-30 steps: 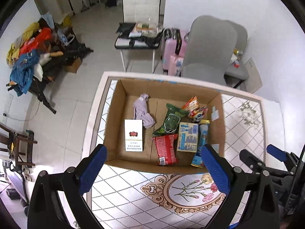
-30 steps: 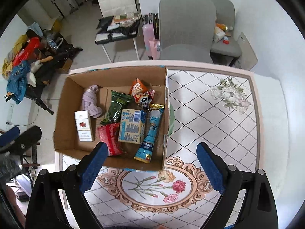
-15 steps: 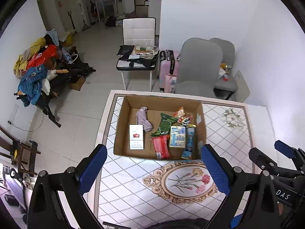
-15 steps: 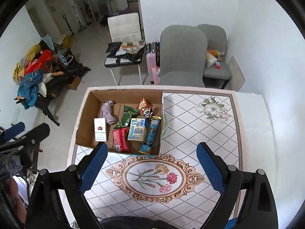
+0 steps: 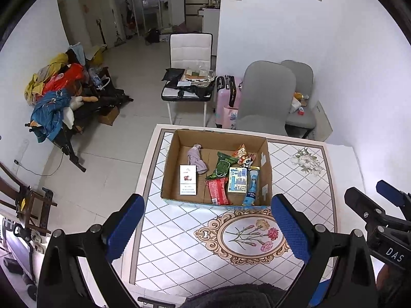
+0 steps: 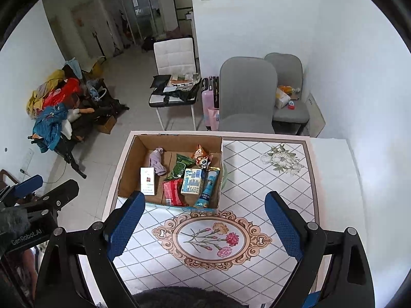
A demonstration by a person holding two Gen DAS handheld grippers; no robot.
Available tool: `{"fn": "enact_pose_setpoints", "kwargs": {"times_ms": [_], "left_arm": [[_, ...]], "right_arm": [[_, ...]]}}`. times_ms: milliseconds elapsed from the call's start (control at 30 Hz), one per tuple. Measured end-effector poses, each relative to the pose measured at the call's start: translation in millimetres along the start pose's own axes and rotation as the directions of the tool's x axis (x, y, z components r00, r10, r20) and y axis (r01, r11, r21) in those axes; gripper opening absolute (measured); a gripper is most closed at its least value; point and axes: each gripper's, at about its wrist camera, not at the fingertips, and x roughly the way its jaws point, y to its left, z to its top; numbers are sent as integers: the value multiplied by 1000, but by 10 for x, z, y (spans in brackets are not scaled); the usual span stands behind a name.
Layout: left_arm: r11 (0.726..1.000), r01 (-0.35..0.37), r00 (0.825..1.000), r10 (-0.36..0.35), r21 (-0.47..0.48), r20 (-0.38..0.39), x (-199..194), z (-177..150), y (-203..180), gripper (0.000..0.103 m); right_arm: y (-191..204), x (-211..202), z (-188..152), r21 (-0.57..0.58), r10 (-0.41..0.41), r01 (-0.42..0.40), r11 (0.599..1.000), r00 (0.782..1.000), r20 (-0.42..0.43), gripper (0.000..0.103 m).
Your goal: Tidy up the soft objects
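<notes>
Cardboard walls ring the box [image 5: 217,138], which sits at the far left part of the tabletop [image 5: 303,195], and inside it one lilac cloth [image 5: 196,157] lies bunched in the far-left part with its long axis running away from me, beside one white carton [image 5: 188,179], one printed box [image 5: 237,183], one blue tube [image 5: 251,186] and three snack packets — green, red, orange. My left gripper [image 5: 205,227] and right gripper [image 6: 204,222] both hang high over the near tabletop with jaws released wide, holding nothing — bare patterned surface lies open to the box's right and near side.

The print on the white packet [image 5: 188,179] in the cardboard box [image 5: 169,154] is too small to read; the table [image 5: 179,256] runs under a dark fuzzy shape [image 5: 231,295] cut off at the bottom edge; the green thing [image 6: 224,177] behind the box wall stays mostly hidden.
</notes>
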Motion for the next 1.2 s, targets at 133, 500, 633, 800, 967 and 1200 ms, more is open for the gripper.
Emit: {"fn": "enact_pose_setpoints", "kwargs": {"times_ms": [133, 500, 633, 800, 967, 1200], "left_arm": [[1000, -16, 1000, 16, 0, 6, -53, -23, 14, 101], [1000, -20, 1000, 20, -1, -13, -46, -86, -4, 101], [1000, -28, 1000, 28, 1, -10, -60, -106, 6, 101], [1000, -29, 1000, 29, 3, -5, -68, -128, 3, 101], [1000, -29, 1000, 29, 3, -7, -65, -121, -2, 101], [999, -35, 999, 35, 11, -8, -77, -127, -14, 101]], "right_arm": [[26, -57, -8, -3, -6, 6, 1000, 1000, 4, 96], [24, -36, -40, 3, -54, 54, 999, 998, -17, 96], [0, -60, -45, 7, -72, 72, 997, 997, -12, 96], [-27, -93, -23, 16, -93, 93, 996, 996, 0, 96], [-39, -114, -35, 17, -99, 99, 995, 995, 1, 96], [-43, -119, -84, 21, -112, 112, 994, 994, 1, 96]]}}
